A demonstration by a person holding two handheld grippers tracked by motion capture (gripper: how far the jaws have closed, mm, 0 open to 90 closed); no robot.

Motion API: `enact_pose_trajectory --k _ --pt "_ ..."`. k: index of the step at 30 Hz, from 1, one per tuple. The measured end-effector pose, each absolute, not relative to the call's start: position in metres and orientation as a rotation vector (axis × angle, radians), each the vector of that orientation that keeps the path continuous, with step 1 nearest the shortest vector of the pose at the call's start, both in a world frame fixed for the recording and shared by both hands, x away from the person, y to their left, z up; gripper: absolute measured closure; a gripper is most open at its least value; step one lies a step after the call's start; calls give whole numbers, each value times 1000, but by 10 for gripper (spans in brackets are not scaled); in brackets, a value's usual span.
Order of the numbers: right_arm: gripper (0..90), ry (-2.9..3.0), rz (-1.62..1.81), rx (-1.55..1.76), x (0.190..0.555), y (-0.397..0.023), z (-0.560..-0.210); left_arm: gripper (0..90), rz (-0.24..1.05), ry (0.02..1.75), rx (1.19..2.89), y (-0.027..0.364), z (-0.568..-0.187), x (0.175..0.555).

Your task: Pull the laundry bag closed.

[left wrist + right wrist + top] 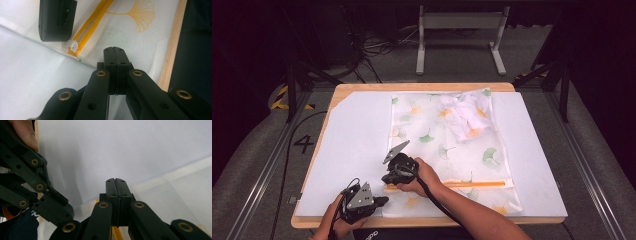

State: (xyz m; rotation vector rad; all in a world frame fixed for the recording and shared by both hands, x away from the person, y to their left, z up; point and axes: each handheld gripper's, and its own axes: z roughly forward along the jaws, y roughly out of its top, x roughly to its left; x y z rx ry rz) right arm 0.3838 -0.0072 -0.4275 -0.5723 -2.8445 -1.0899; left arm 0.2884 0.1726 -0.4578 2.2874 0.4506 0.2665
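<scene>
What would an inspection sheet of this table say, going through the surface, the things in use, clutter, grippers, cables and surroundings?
Surface: white mat on a wooden table.
Job's things: mesh laundry bag with a ginkgo-leaf print lies flat, white cloth bunched inside at its far end; orange zipper along the near end, its white pull at the left end.
Clutter: nothing seen.
Grippers: left gripper shut, over the bag's near left corner; right gripper shut, at the zipper's left end; whether either pinches mesh cannot be told.
Cables: one trails from each gripper; more lie on the floor behind.
Surroundings: grey floor, metal stand, dark curtains.
</scene>
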Motion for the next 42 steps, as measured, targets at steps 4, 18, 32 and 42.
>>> enact_pose_trajectory --k 4,18,32,42 --pt "900 -2852 -1097 -575 382 -12 -427 900 274 452 2290 172 -458 288" --pt "900 -2849 -1050 -466 371 -28 -427 900 266 453 2285 173 -458 288" --pt "694 -2870 -1118 -359 371 7 -421 900 273 443 2288 174 -458 285" --pt "773 -2967 -947 -327 374 21 -434 900 258 451 2282 175 -458 286"
